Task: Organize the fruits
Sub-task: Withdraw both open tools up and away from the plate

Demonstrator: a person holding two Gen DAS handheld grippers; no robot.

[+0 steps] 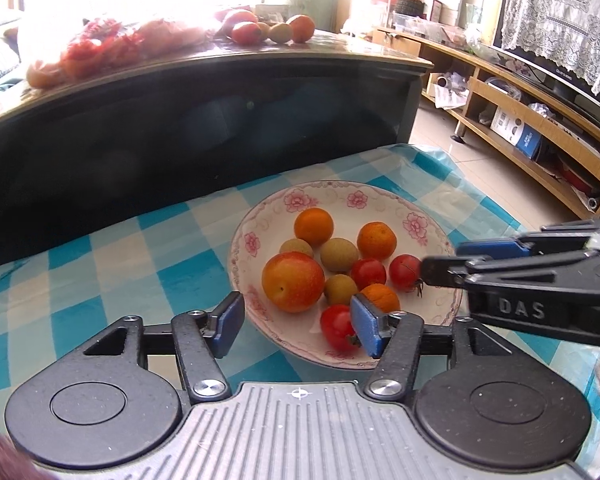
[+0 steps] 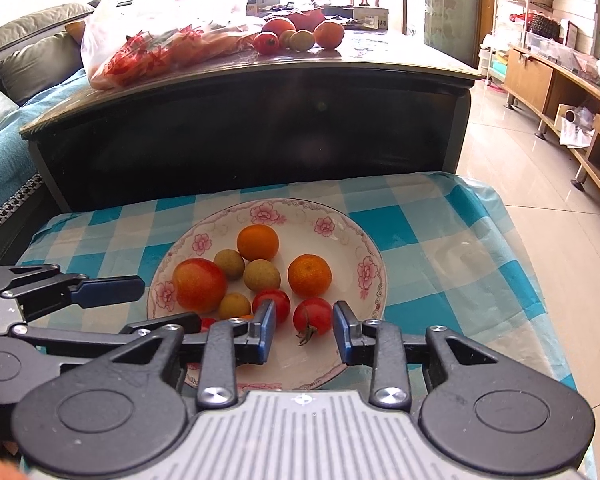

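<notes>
— Porcelain plate [image 2: 370, 248] with pink flowers on its rim, set on the blue-and-white checked cloth [image 2: 440, 224]; all the sorted fruit lies in it.

— What fruit exactly?

— A big red-orange apple [image 2: 199, 285] at the left, three small oranges [image 2: 257, 242], brownish-green longans [image 2: 261, 275] in the middle, and cherry tomatoes [image 2: 271, 305] toward the near edge.

— And the tongs?

— The right gripper [image 2: 304, 332] hovers over the plate's near side, its blue pads [image 2: 342, 330] standing apart with a stemmed tomato [image 2: 312, 316] between them; neither pad presses on it, so it is released. The left gripper [image 1: 298, 326] is spread wide over the plate's near-left rim. One pad sits just in front of another tomato [image 1: 338, 327], but nothing is clamped.

— Are the two tools close together?

— Yes, the left one's fingers reach in beside the right one from the left, low over the plate.

— Anything farther out?

— A dark coffee table [image 2: 260, 128] behind the cloth carries more loose fruit [image 2: 300, 38] and a plastic bag [image 2: 156, 36] of red produce. A wooden shelf unit [image 1: 520, 120] runs along the right wall.
</notes>
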